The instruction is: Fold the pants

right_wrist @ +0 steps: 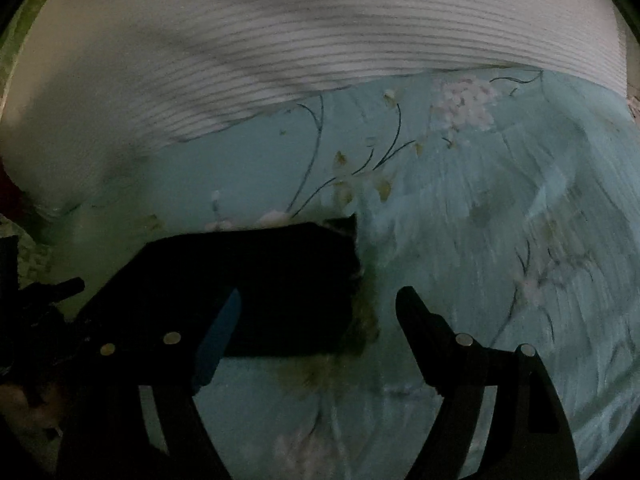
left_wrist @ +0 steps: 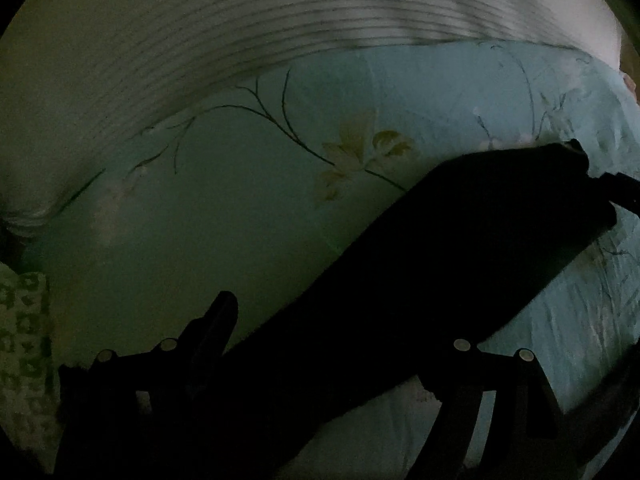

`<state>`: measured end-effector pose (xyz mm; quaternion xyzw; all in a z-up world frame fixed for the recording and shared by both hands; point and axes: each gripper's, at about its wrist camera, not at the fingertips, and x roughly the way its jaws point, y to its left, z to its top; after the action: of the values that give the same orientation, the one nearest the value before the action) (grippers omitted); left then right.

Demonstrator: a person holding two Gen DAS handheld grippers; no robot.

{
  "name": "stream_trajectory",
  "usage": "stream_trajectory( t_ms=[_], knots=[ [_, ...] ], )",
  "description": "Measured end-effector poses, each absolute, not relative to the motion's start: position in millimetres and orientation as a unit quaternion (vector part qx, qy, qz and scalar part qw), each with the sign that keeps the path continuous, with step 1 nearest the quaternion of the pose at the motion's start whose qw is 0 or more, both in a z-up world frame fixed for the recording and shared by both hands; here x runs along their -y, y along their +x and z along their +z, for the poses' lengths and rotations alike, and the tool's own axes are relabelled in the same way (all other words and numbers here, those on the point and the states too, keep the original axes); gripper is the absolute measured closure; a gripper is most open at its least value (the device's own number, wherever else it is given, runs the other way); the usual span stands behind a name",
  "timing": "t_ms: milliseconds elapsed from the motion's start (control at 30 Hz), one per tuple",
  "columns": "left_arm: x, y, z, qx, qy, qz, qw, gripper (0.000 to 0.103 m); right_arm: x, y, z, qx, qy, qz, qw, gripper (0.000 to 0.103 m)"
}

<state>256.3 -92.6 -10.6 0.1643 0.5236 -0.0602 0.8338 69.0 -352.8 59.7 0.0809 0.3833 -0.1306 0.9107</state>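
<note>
The pants (left_wrist: 460, 248) are lying flat on the blue floral bedsheet (left_wrist: 224, 216) as a long dark strip, just below the striped white cover (right_wrist: 320, 40).

The right gripper (right_wrist: 320, 320) is hovering over the strip's end, jaws standing wide; its left finger (right_wrist: 218, 336) is overlapping the cloth but not pinching it.

The left gripper (left_wrist: 344, 344) is hanging over the near end. Only one finger is showing clearly against the dark cloth, so I cannot tell its opening.

Judgement: both ends are wanting an equal, level grip before any lift, keeping the edges aligned. The poor light is making seams hard to read.
</note>
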Motion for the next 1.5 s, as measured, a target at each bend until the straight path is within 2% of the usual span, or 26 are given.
stream_trajectory(
  t_ms=[133,200,233,300,367,433,467,533,667,1067,1500],
  knots=[
    [86,266,-12,-0.532,0.148,-0.075,0.831,0.025,367,84,57,-0.389,0.078,-0.128,0.909,0.023],
    [83,270,-14,-0.537,0.141,-0.083,0.828,0.031,369,89,55,-0.392,0.070,-0.125,0.909,0.024],
    [79,271,-14,-0.540,0.137,-0.088,0.826,0.038,370,93,53,-0.395,0.064,-0.121,0.908,0.026],
    [74,275,-18,-0.552,0.118,-0.105,0.819,0.051,372,100,48,-0.403,0.063,-0.111,0.906,0.040],
    [71,278,-21,-0.559,0.102,-0.118,0.814,0.067,375,105,47,-0.403,0.074,-0.099,0.907,0.047],
    [68,280,-22,-0.560,0.097,-0.127,0.813,0.077,375,107,48,-0.403,0.083,-0.085,0.907,0.070],
    [67,281,-21,-0.559,0.097,-0.130,0.813,0.083,375,108,49,-0.404,0.084,-0.085,0.907,0.075],
    [60,277,-19,-0.554,0.100,-0.136,0.815,0.091,375,102,55,-0.397,0.083,-0.081,0.910,0.093],
    [54,263,-3,-0.536,0.099,-0.155,0.824,0.095,375,85,72,-0.379,0.084,-0.065,0.919,0.095],
    [55,184,36,-0.510,0.091,-0.221,0.826,0.096,362,11,112,-0.355,0.025,-0.019,0.934,0.095],
    [58,106,42,-0.521,0.094,-0.260,0.807,0.096,342,-63,89,-0.367,-0.026,-0.013,0.930,0.096]
  ],
)
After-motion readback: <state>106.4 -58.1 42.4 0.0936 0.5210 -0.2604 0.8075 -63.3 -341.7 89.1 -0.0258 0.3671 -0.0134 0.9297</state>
